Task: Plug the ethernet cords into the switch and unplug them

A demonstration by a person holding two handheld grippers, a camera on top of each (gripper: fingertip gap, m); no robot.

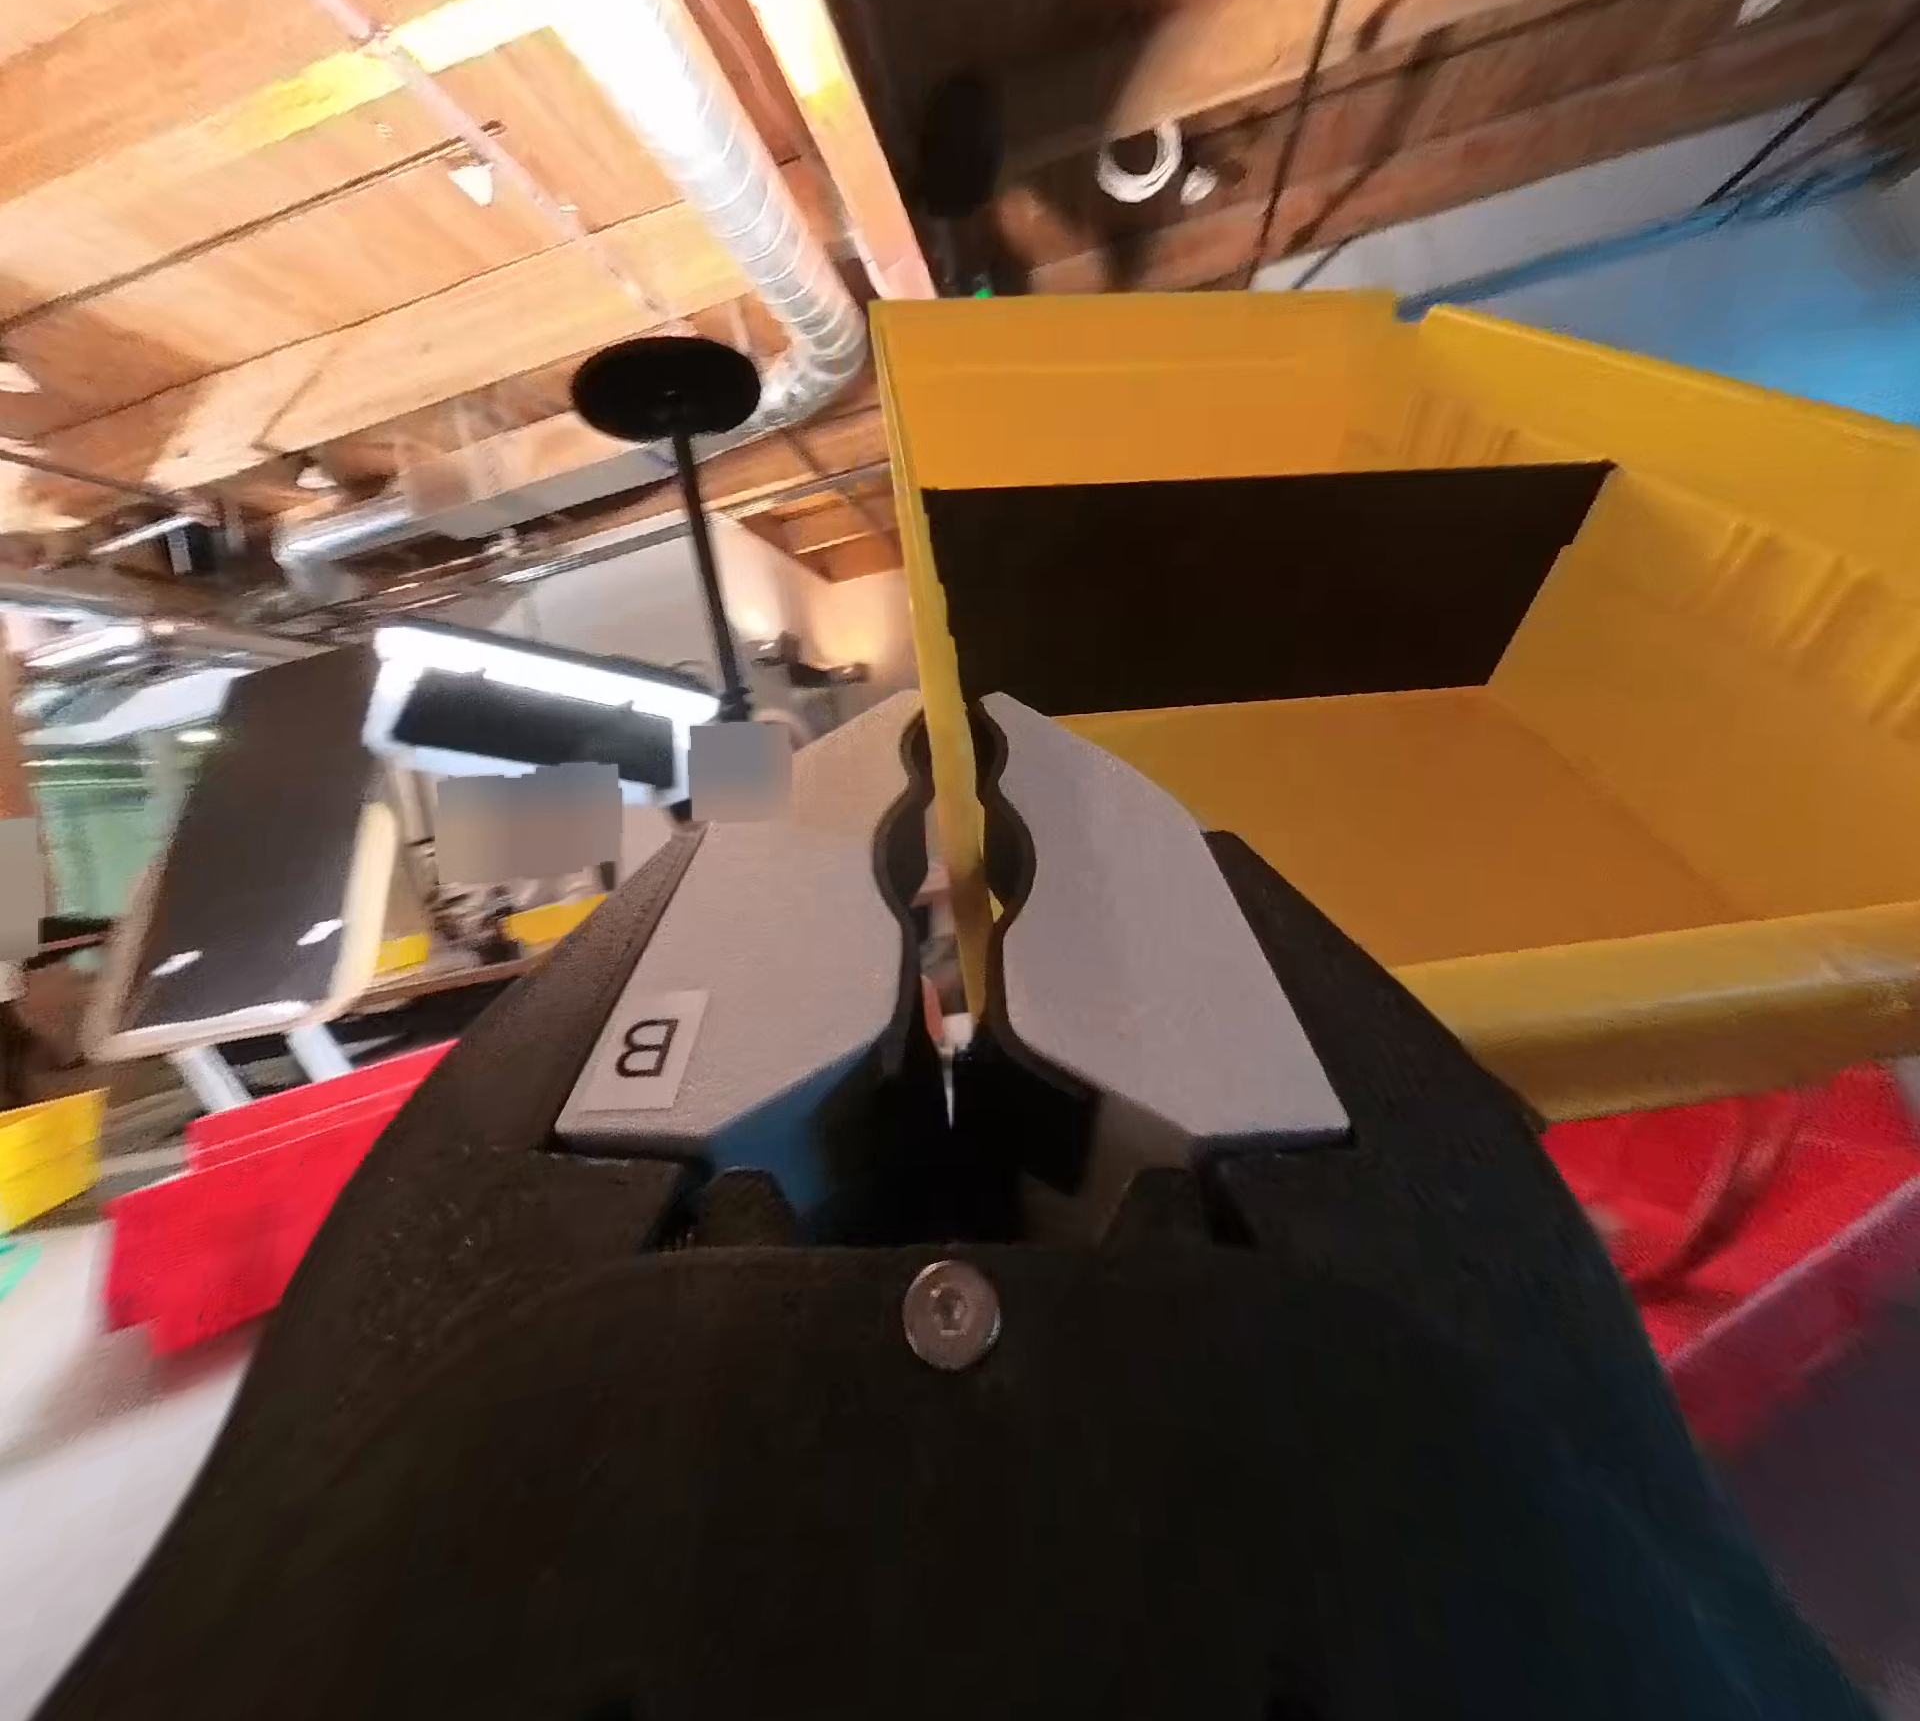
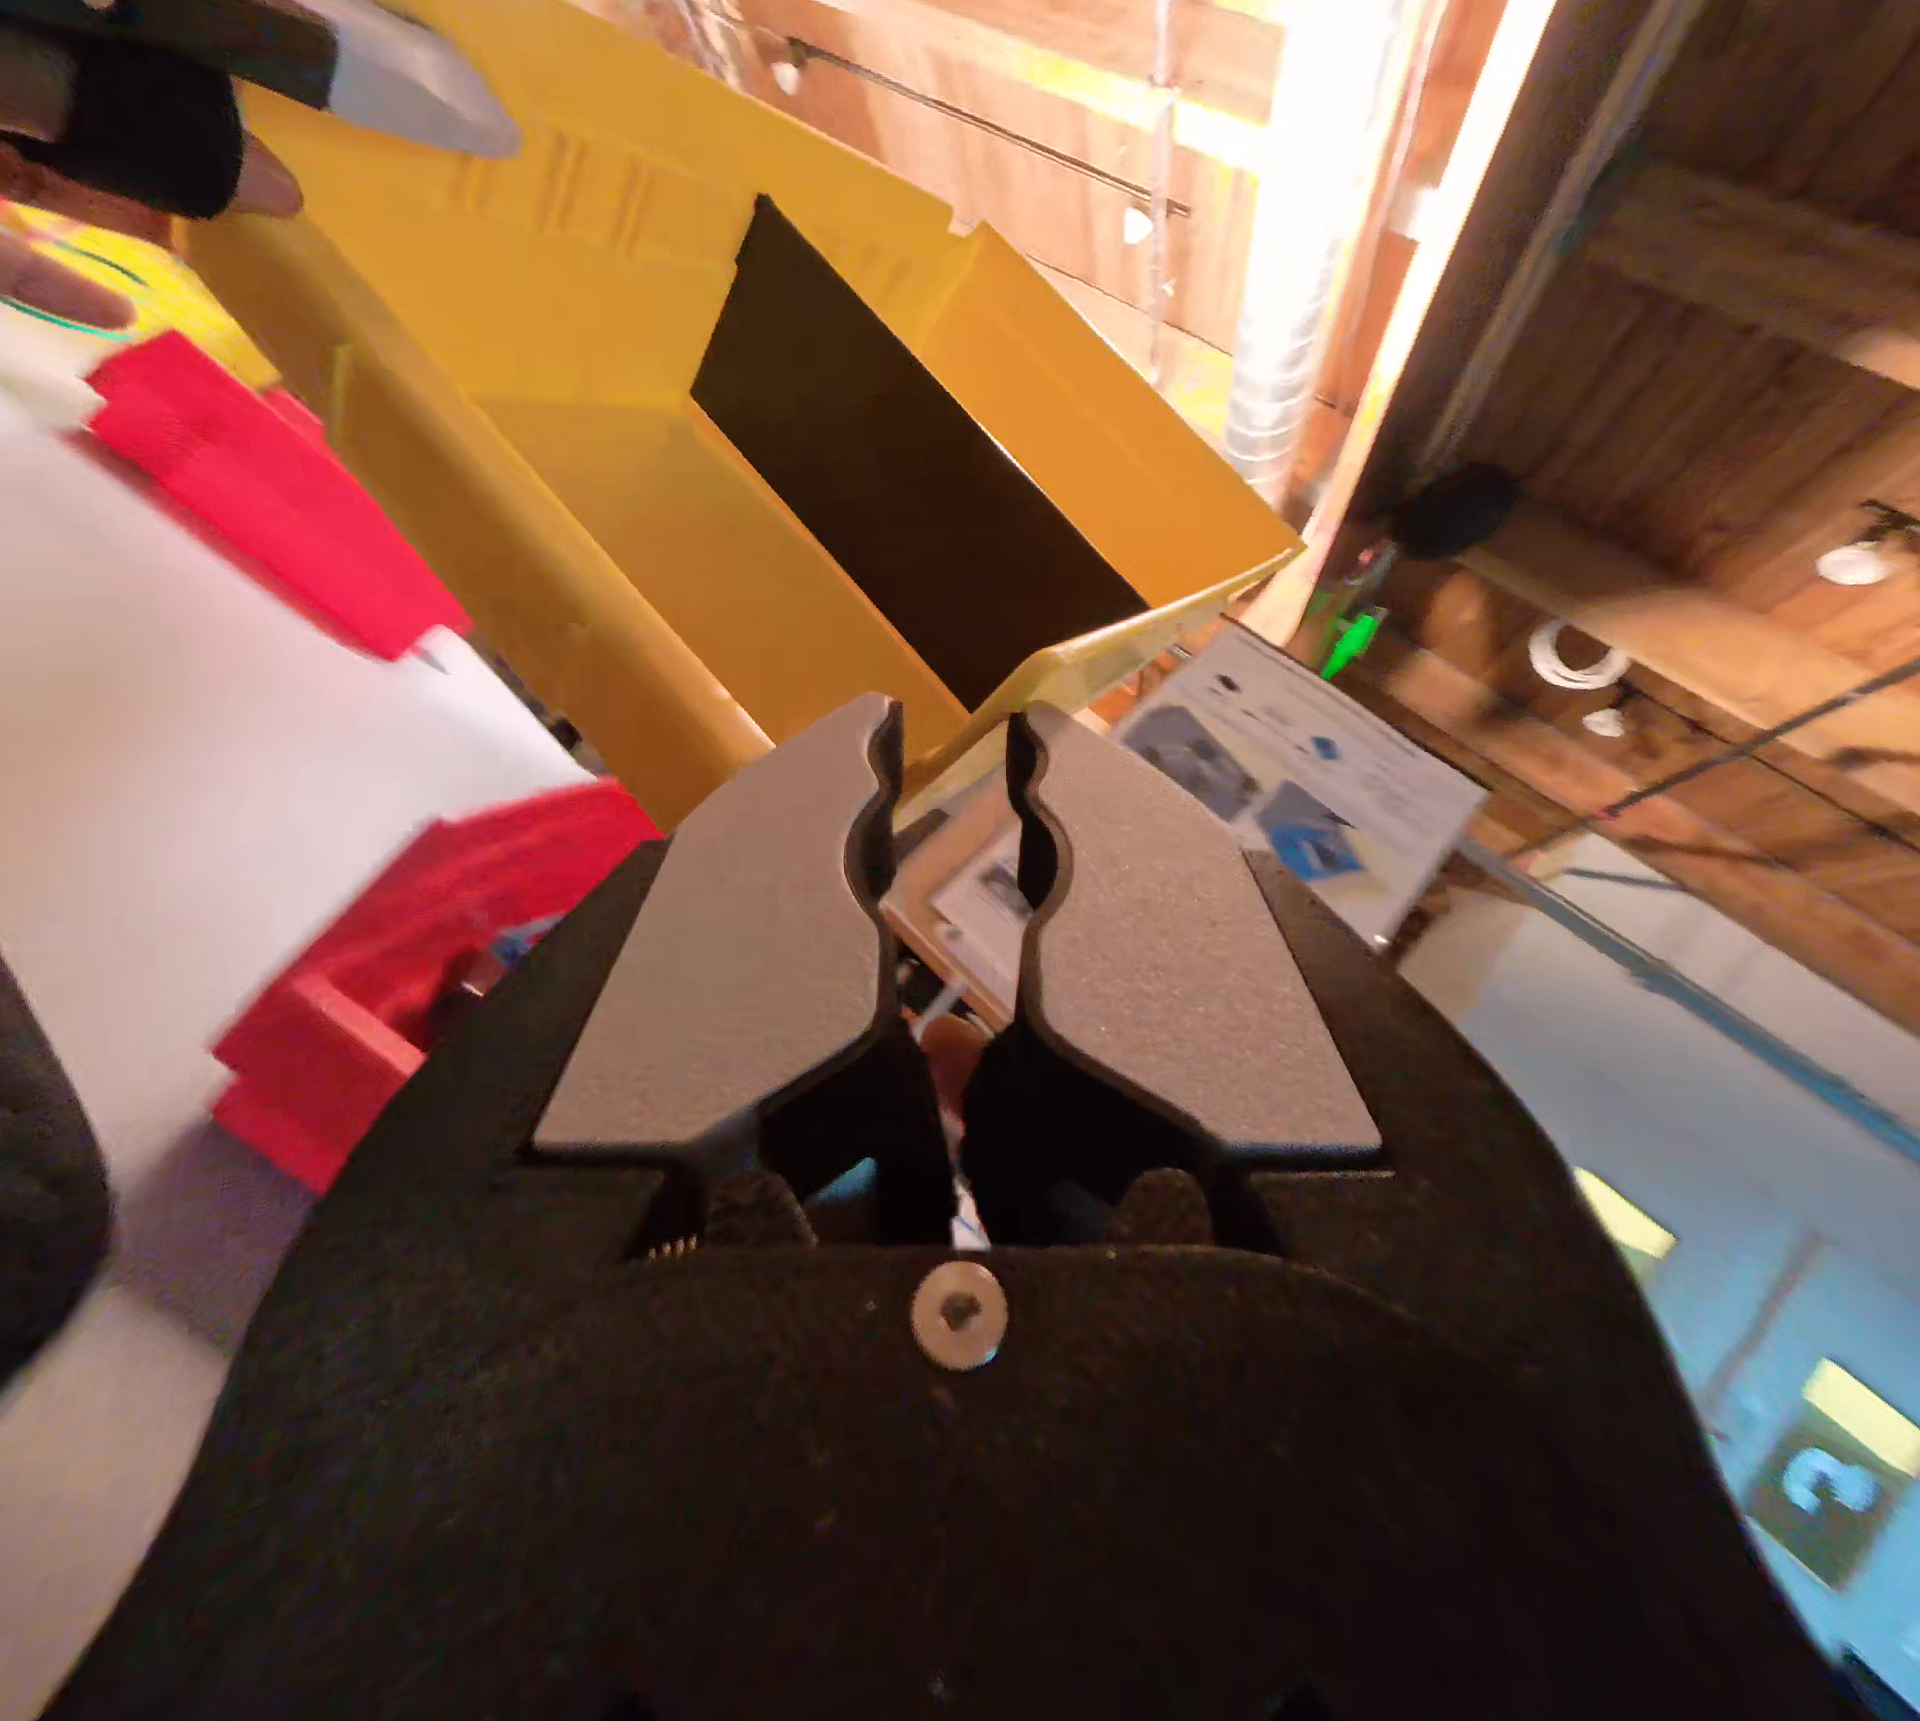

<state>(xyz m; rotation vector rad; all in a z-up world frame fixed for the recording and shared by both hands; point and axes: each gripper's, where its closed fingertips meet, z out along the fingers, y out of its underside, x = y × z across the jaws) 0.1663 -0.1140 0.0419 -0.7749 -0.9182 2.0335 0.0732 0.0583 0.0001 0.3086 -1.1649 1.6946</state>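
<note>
No ethernet cord or switch shows in either view. A yellow plastic bin (image 1: 1351, 819) with a black divider (image 1: 1247, 580) is held up in the air, tilted, its inside empty. My left gripper (image 1: 951, 726) is shut on the bin's thin side wall, which runs between the grey pads. In the right wrist view the bin (image 2: 623, 269) and its divider (image 2: 904, 466) fill the middle. My right gripper (image 2: 951, 736) is closed on the bin's rim corner. The left gripper's finger (image 2: 416, 87) shows on the bin's far wall, with a gloved hand behind it.
Red bins (image 1: 239, 1204) lie below on the white table (image 2: 156, 736), with more red bins (image 2: 260, 476) under the yellow one. A printed sheet (image 2: 1299, 788) stands behind the rim. Wooden ceiling beams and a silver duct (image 1: 769, 217) are overhead. Across from one pair of fingers to the other is roughly 20 cm.
</note>
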